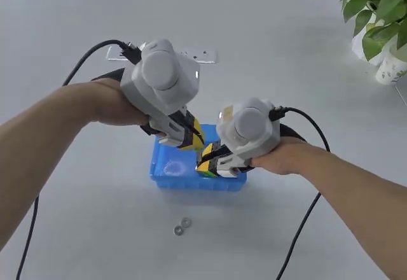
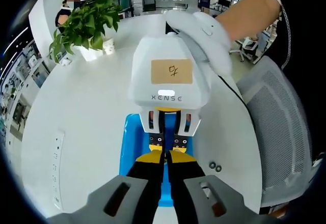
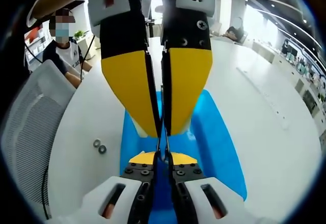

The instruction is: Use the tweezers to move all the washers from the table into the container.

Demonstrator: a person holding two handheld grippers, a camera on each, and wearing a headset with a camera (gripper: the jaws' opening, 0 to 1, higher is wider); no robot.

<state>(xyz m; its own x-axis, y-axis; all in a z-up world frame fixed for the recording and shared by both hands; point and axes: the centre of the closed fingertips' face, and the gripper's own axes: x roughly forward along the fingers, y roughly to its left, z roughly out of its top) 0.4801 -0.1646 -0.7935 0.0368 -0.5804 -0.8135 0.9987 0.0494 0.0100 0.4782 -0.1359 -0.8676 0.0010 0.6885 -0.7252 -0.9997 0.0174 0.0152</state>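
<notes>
White tabletop (image 1: 286, 51) spreads out on every side of my two grippers. Both tools meet tip to tip over the container (image 1: 191, 183), a rectangular box of bright blue plastic with a raised wall, which sits straight beneath the jaws.

My left gripper (image 2: 164, 157) has its yellow-padded jaws drawn narrow, and my right gripper (image 3: 162, 159) is just as narrow. A thin grey strip, the tweezers (image 3: 163, 145), runs through the slit between the left pads and down into the right tips, so both look closed on it.

The two washers (image 1: 179, 230) are small grey metal rings. They lie flat and just beside each other on the table, outside the container, on my side of it. That puts them to the right of my left gripper's jaws and to the left of my right gripper's. Neither tool touches them.

Much is hard to read. The tweezers are so thin that I cannot make out their tips, or whether they carry anything. The gripper bodies cover most of the container's floor, so I cannot tell what lies inside it. Behind my left gripper a white power strip (image 1: 206, 55) is half covered. Far beyond my right gripper a potted plant (image 1: 375, 13) is cut off by the edge of the head view.
</notes>
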